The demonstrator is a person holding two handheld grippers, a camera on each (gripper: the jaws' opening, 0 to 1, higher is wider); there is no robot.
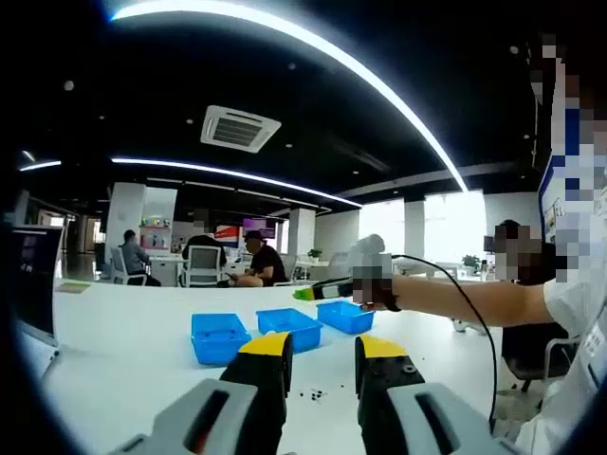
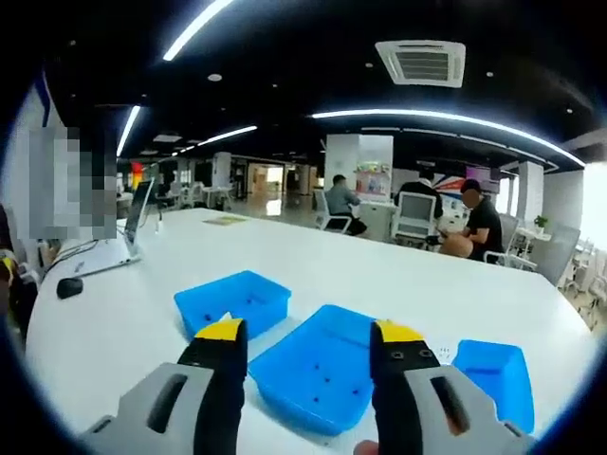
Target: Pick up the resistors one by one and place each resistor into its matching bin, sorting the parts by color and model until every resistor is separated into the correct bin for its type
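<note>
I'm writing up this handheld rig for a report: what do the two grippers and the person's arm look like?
Both grippers match: the left gripper and right gripper each have two black fingers with yellow tips, rising from grey housings with dark slots. In the left gripper view, the person's outstretched arm wears a white short sleeve, and a thin black cable loops down from the hand.

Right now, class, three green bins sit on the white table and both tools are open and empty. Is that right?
Not quite: the three bins are blue, not green. The right gripper view shows them: the left bin, the middle bin and the right bin on the white table. The rest stands: the right tool and the left tool are open and empty.
</note>
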